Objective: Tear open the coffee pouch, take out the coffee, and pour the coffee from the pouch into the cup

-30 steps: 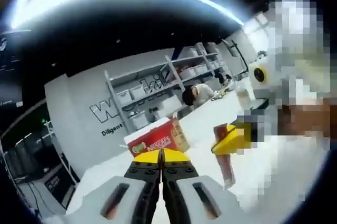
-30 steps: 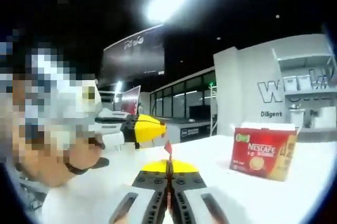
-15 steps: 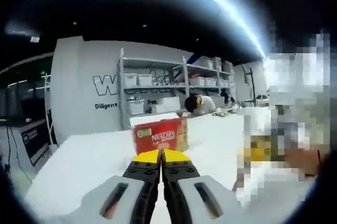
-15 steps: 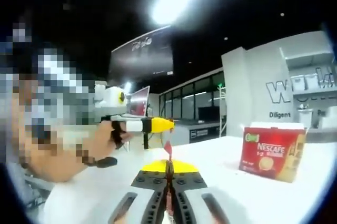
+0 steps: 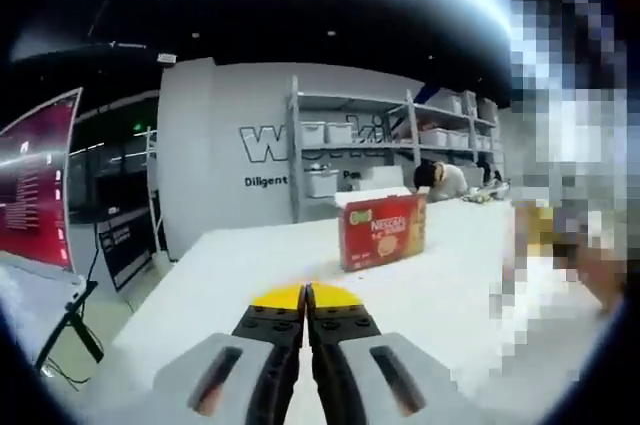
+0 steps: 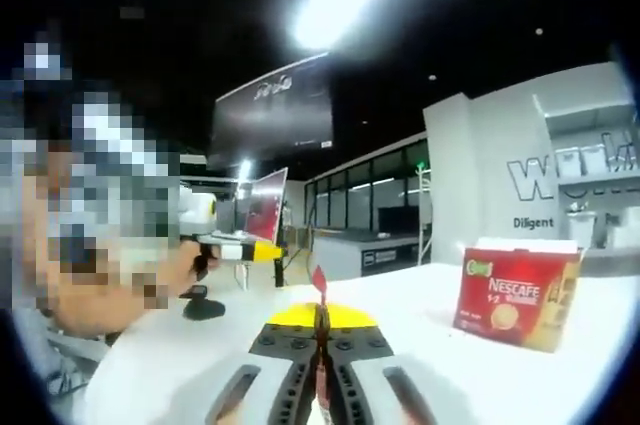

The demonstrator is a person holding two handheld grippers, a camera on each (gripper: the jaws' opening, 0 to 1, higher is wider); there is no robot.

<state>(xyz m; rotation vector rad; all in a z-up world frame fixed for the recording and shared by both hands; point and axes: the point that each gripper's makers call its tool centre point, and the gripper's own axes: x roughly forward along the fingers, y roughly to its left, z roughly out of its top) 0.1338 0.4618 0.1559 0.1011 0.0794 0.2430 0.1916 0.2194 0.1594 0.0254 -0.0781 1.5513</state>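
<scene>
Both tongs are seen with their jaws pressed together. At the right gripper [image 6: 321, 323], a small red scrap [image 6: 319, 283] is pinched between the yellow tips and stands up above them; it cannot be told whether it is the coffee pouch or only a torn piece of it. At the left gripper [image 5: 306, 297], nothing is seen between the closed yellow tips. In the right gripper view, the left gripper is also seen on the left side, held by a hand [image 6: 186, 266] above the white desk [image 6: 400, 300]. A red Nescafe box [image 5: 381, 231] is placed upright on the desk, away from its near edge, and well apart from both grippers. Behind the far edge of the desk, grey shelves [image 5: 350, 140] with white bins are seen against a white wall [image 5: 215, 160] with dark letters, and a person [image 5: 440, 176] is bent over there.
</scene>
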